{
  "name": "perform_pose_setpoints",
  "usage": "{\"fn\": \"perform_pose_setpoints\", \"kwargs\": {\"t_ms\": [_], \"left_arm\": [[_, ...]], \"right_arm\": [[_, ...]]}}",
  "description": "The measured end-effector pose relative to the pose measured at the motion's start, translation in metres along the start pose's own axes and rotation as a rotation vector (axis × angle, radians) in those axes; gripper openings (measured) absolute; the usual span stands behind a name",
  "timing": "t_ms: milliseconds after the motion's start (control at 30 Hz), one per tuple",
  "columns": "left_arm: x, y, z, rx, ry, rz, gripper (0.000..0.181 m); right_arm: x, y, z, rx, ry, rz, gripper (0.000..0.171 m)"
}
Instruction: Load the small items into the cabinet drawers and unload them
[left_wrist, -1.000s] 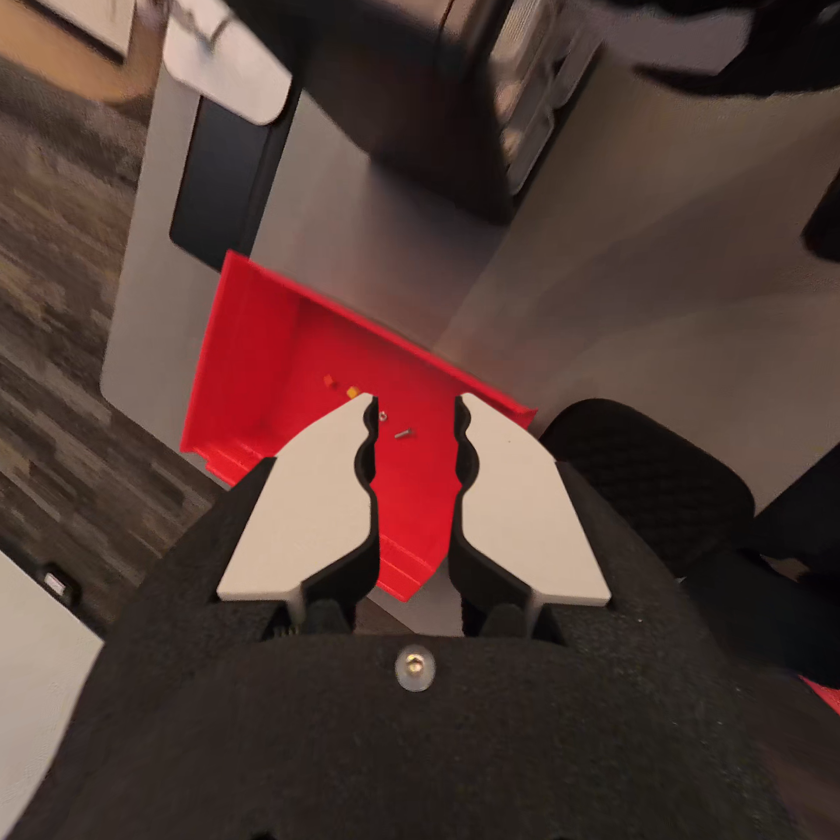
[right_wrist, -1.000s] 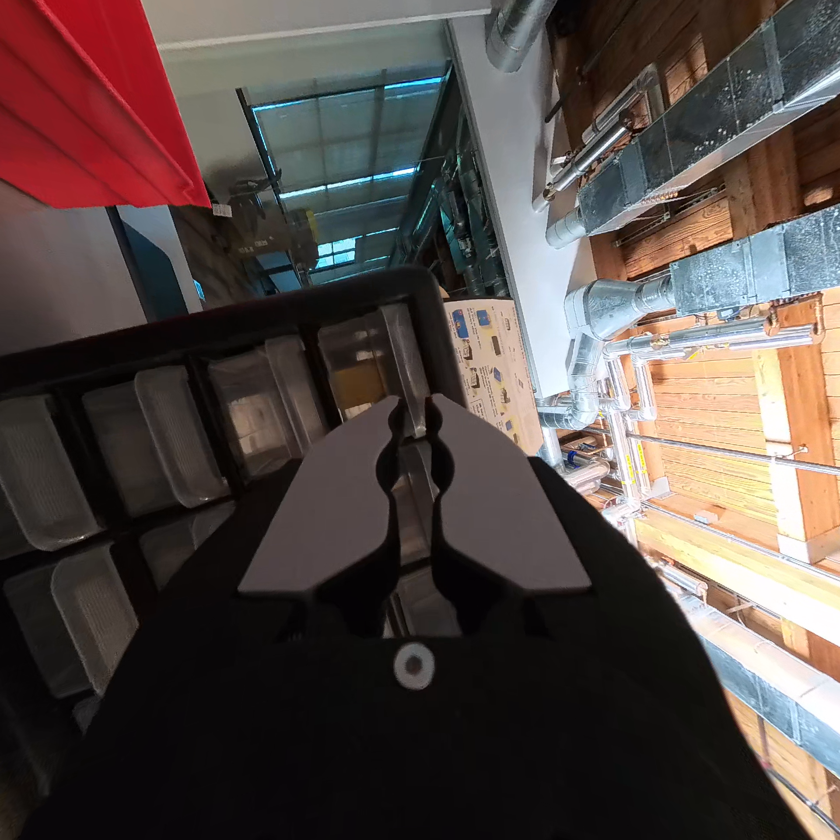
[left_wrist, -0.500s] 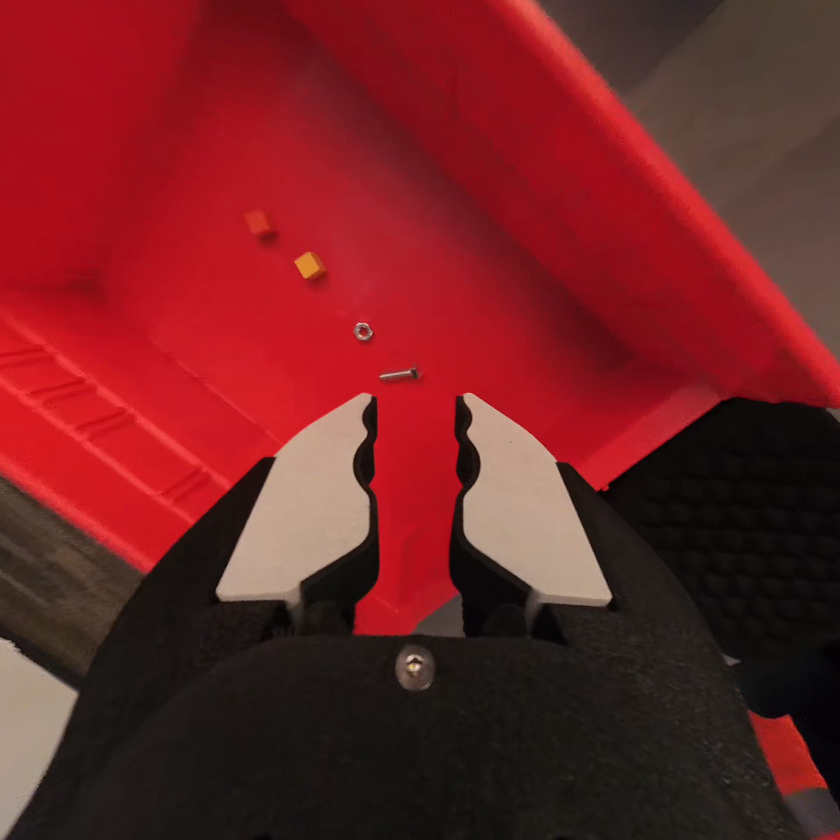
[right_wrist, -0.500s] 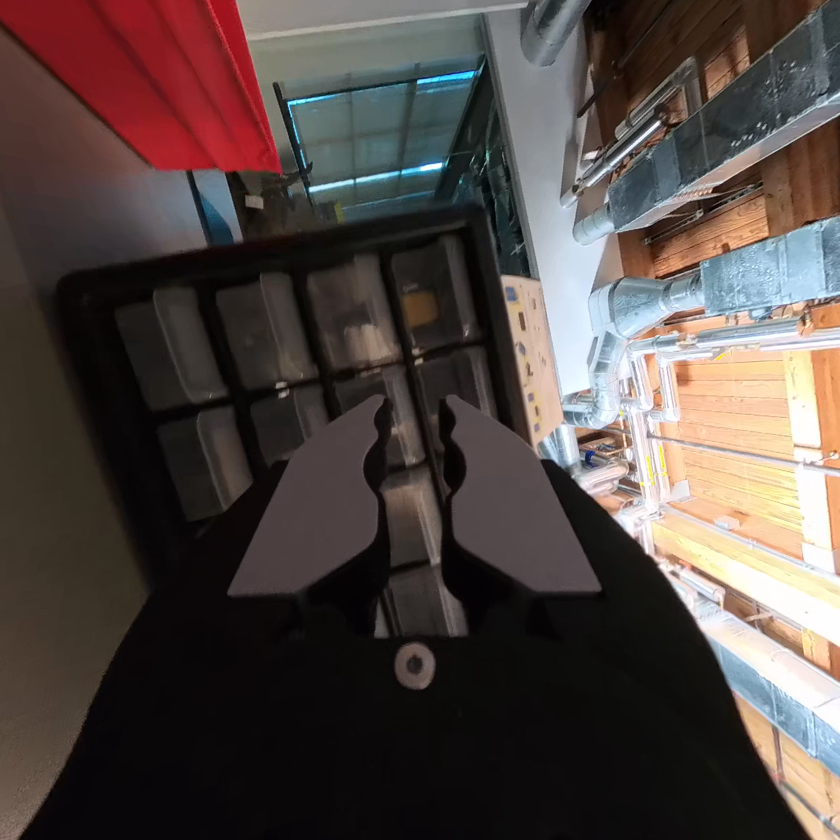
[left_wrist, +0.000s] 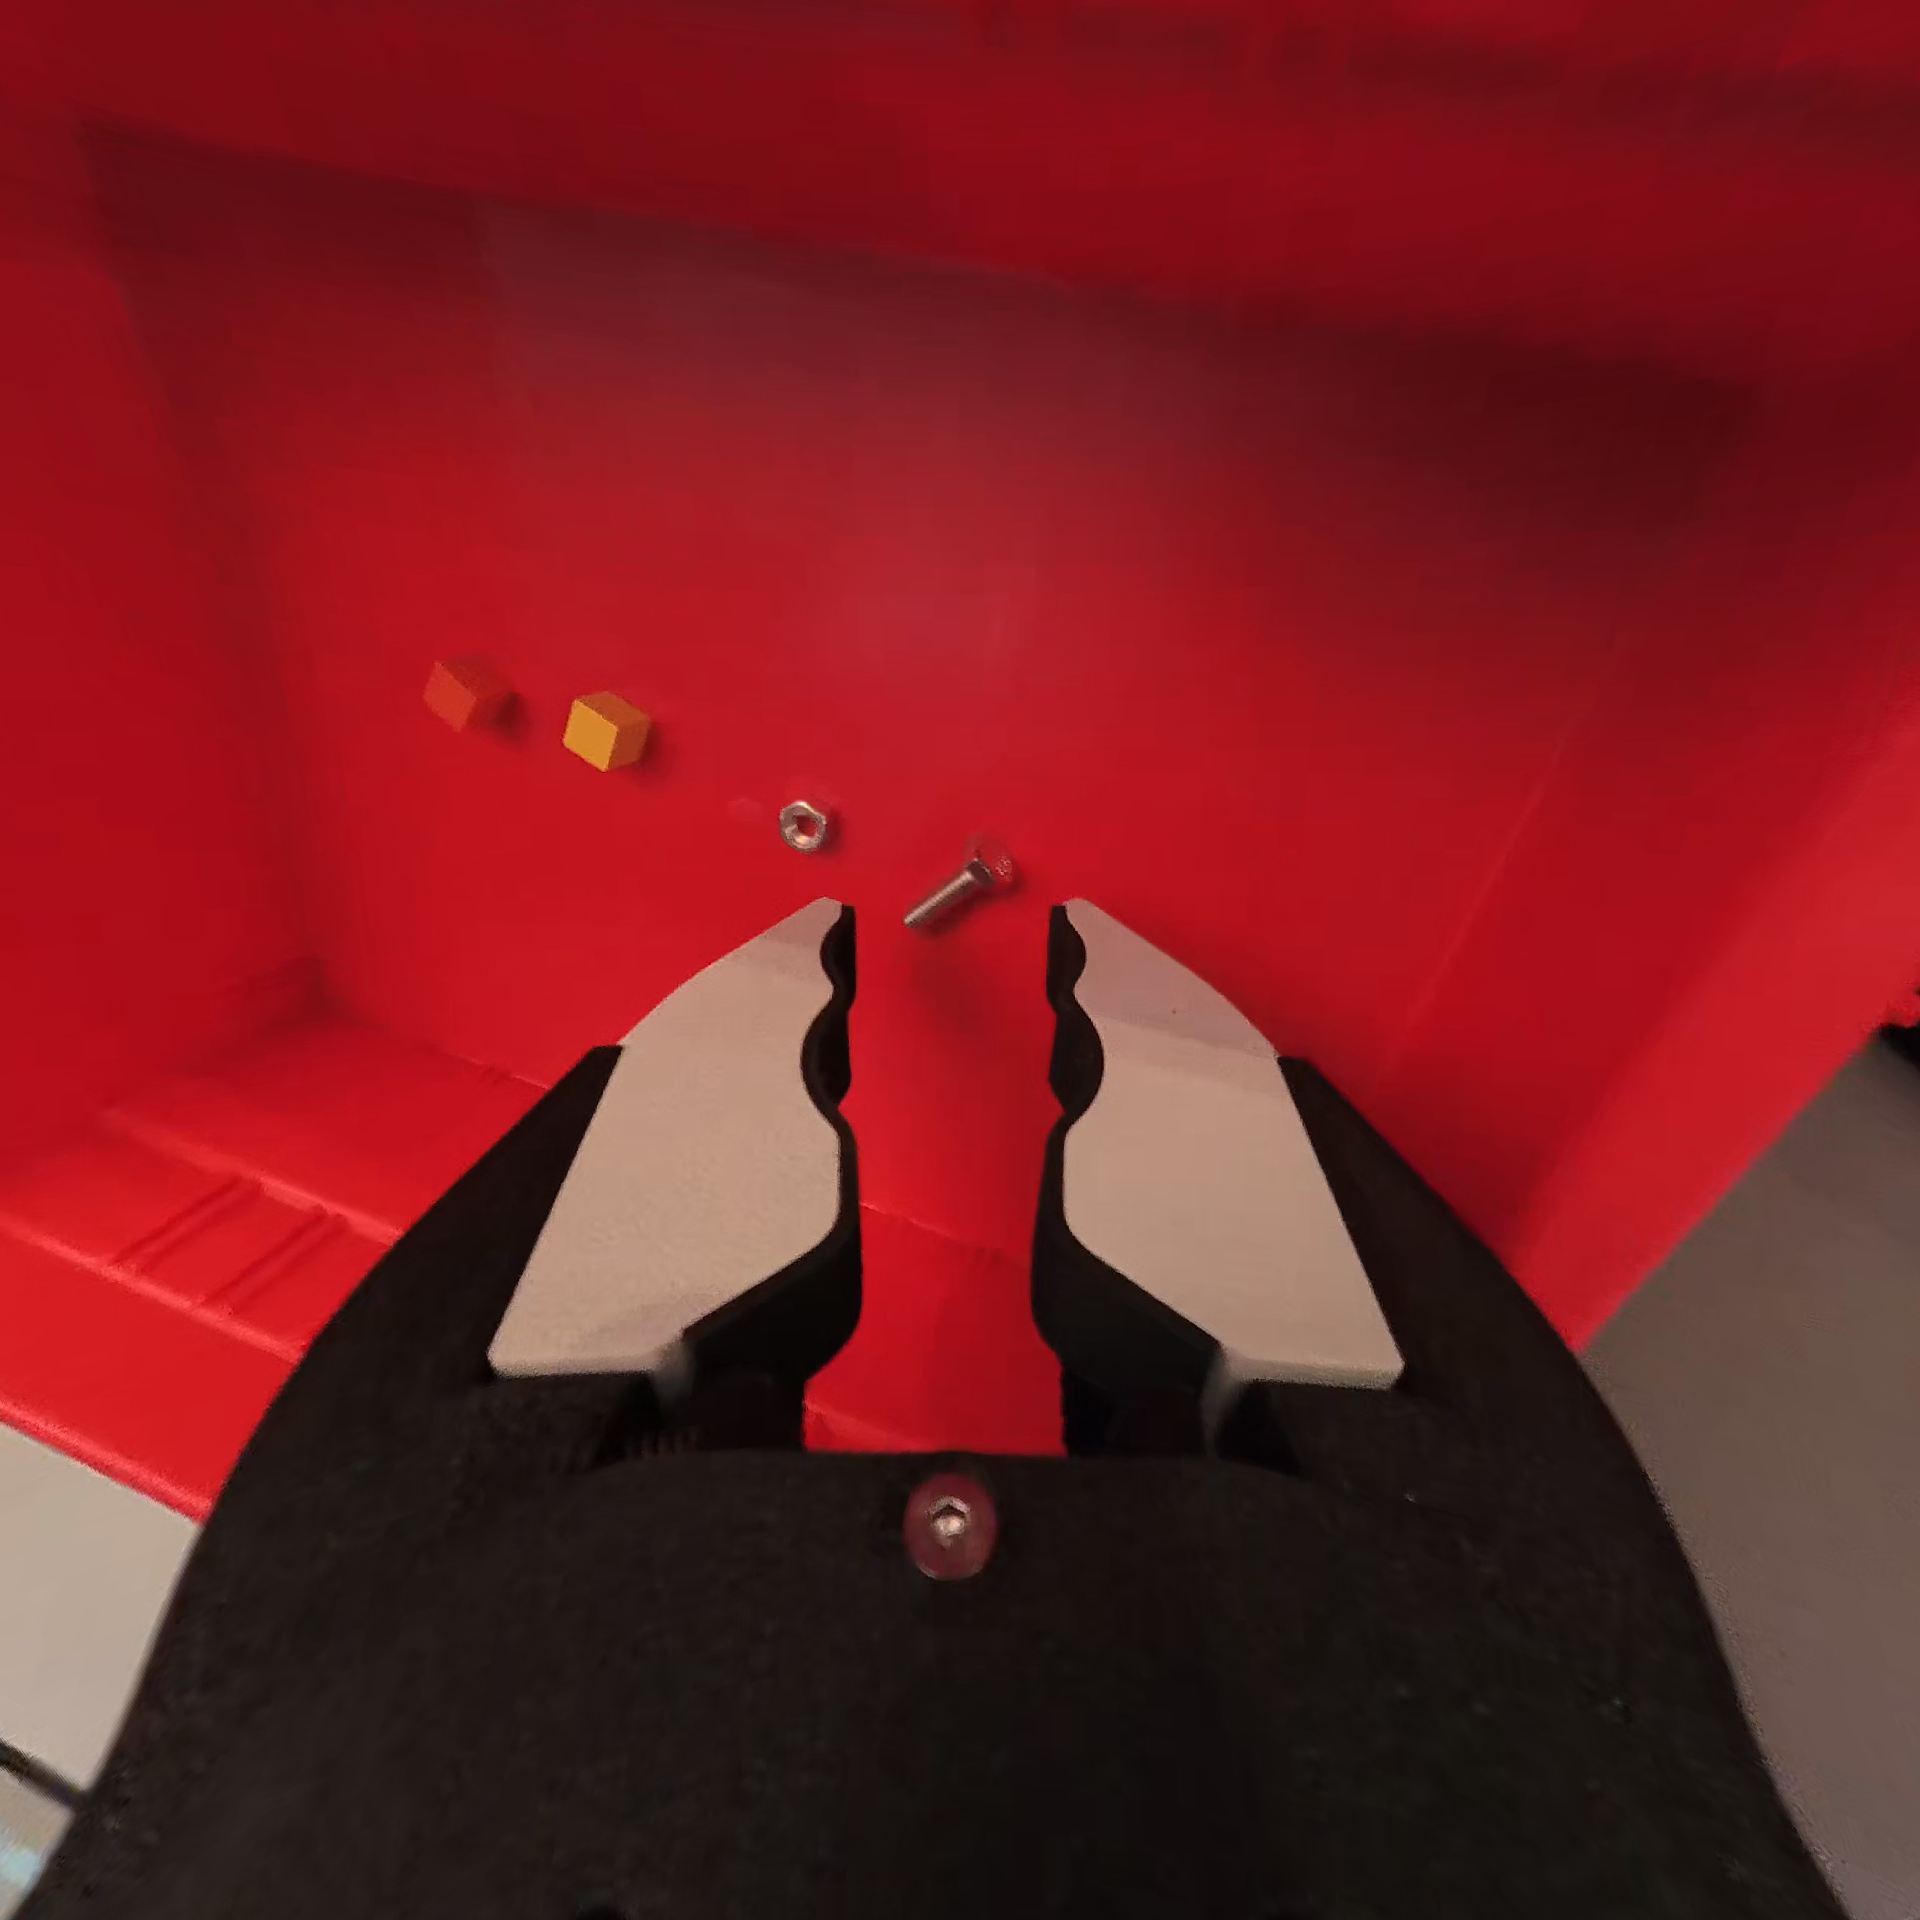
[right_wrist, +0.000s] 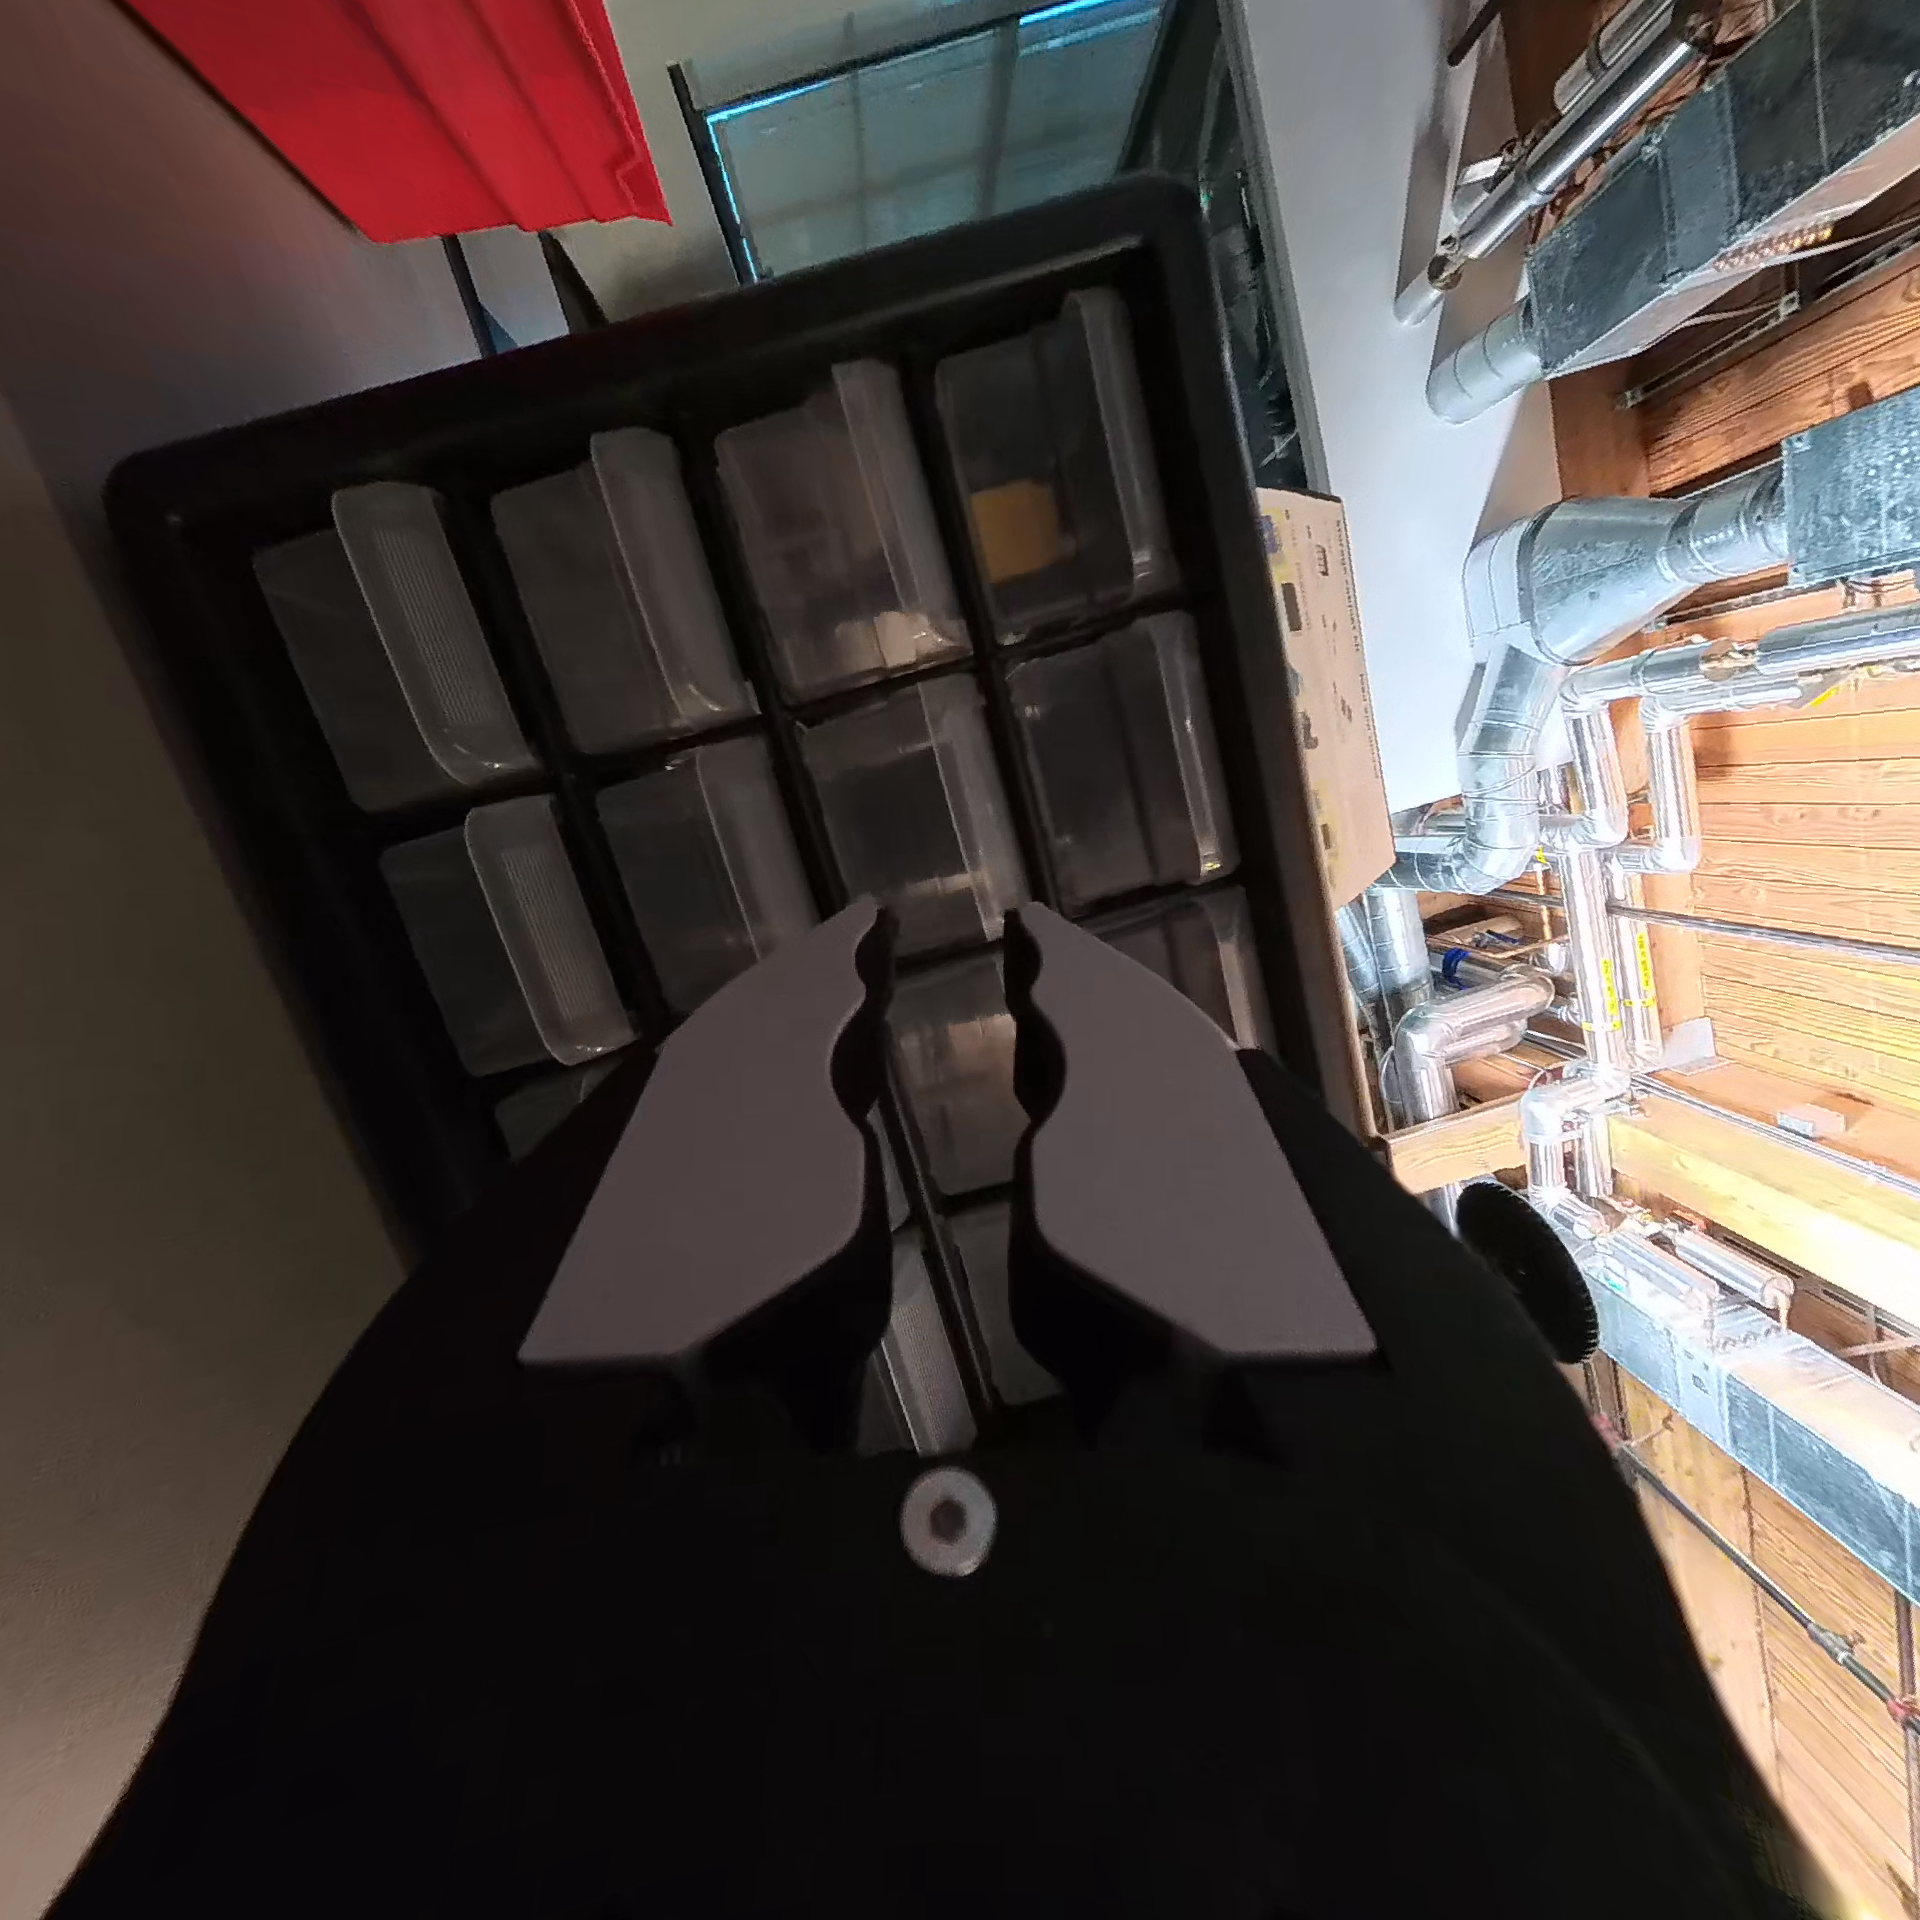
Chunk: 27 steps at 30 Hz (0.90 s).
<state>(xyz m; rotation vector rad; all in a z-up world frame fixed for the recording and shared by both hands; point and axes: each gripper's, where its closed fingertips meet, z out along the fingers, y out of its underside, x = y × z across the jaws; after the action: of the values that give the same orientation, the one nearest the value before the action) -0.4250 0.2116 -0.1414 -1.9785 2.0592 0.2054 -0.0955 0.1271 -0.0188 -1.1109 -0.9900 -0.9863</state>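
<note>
L wrist view, left to right on the red bin (left_wrist: 1351, 520) floor: orange cube (left_wrist: 467, 693), yellow cube (left_wrist: 606, 730), nut (left_wrist: 807, 827), bolt (left_wrist: 957, 883), all apart. Left gripper (left_wrist: 951, 912) jaws spread, empty, bolt just ahead of the gap.

R view: bin corner top-left, then black cabinet (right_wrist: 1236, 520) w/ clear drawers (right_wrist: 623, 592); something yellow shows through one. Right gripper (right_wrist: 943, 925) part-open, holding nothing, hides the lower drawers.
</note>
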Motion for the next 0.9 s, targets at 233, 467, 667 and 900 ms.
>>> {"fn": "perform_pose_setpoints", "kwargs": {"t_ms": [233,467,667,900], "left_arm": [[0.000,-0.004,0.007,-0.002,0.043,0.057,0.027],[0.002,-0.003,0.008,-0.013,0.051,0.065,0.013],[0.005,-0.006,-0.007,0.036,0.035,0.007,0.010],[-0.003,-0.023,-0.060,0.171,-0.009,-0.074,0.010]], "right_arm": [[-0.006,-0.005,0.002,0.015,-0.016,-0.016,0.020],[0.006,-0.008,0.012,-0.005,0.066,-0.039,0.020],[0.004,-0.007,0.030,-0.048,0.100,-0.070,0.020],[0.008,-0.008,0.032,-0.026,0.142,-0.099,0.009]]}}
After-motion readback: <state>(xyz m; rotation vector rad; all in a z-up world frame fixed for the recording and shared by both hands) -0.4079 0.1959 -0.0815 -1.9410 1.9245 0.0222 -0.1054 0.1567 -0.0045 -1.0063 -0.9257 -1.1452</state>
